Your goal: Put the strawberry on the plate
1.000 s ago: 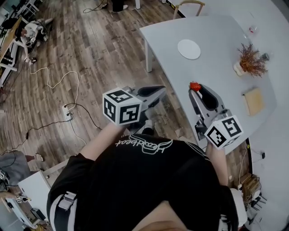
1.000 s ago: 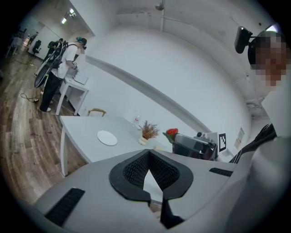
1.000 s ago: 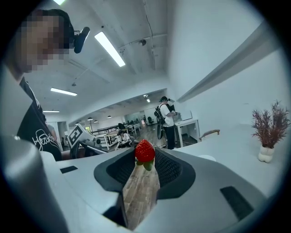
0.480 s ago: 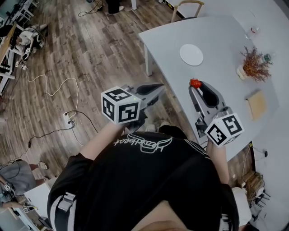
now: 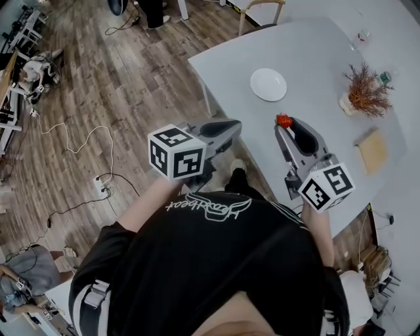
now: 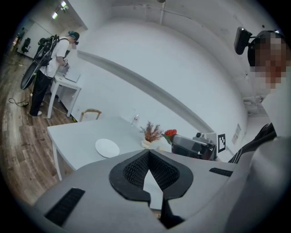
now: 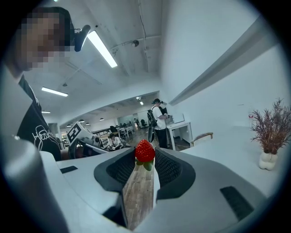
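A red strawberry (image 7: 144,152) is pinched between the tips of my right gripper (image 7: 145,157), which is shut on it. In the head view the strawberry (image 5: 283,121) and right gripper (image 5: 284,126) hang over the near part of the white table (image 5: 315,72). The white plate (image 5: 268,84) lies empty on the table, a little beyond and left of the berry. My left gripper (image 5: 235,125) is shut and empty, off the table's left edge over the wood floor. Its own view shows its tips (image 6: 148,152) together, the plate (image 6: 107,147) ahead, and the strawberry (image 6: 170,133) to the right.
A dried plant in a small vase (image 5: 364,88) and a wooden block (image 5: 371,149) sit on the table's right side, with a small bottle (image 5: 363,36) farther back. A chair (image 5: 261,8) stands at the far edge. Cables (image 5: 79,125) trail on the floor; a person (image 6: 50,63) stands at another desk.
The table and plate have come nearer and shifted left in the head view as both grippers advance together. The strawberry stays gripped in the right gripper.
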Available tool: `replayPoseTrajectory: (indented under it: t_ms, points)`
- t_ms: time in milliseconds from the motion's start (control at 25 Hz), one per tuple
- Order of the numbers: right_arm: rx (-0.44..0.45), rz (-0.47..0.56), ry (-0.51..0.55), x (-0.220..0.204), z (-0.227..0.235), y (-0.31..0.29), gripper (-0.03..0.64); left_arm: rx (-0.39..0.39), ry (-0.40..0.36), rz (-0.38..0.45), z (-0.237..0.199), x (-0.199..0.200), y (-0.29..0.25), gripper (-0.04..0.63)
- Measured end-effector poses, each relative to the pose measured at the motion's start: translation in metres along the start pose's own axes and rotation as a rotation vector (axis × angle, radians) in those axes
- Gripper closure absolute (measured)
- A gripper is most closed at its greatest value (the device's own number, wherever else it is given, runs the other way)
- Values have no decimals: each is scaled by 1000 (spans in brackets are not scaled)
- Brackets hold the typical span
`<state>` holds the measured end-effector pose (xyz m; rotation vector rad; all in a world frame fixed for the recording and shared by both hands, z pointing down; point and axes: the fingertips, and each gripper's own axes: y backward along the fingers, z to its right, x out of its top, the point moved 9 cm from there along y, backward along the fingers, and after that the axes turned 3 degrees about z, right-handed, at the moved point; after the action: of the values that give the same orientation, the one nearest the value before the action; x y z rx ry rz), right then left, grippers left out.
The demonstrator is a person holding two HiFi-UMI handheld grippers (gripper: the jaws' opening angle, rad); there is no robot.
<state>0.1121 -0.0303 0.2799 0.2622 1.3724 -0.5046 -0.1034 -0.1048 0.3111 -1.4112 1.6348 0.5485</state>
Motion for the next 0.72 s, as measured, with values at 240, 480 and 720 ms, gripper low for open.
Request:
replayPoseTrajectory:
  t_ms: [240,480,720]
  points:
    - [-12,-1,-14,2,32,-10,488,-7,8,-28,-12,11,-31,589]
    - [-17,-22,-42,-2,63,-19,488,-7,29,-61,-26,15,-62,589]
    - [-24,-45,-53,-9,80,-29,488,-5,54,-81,-41,13,-79,589]
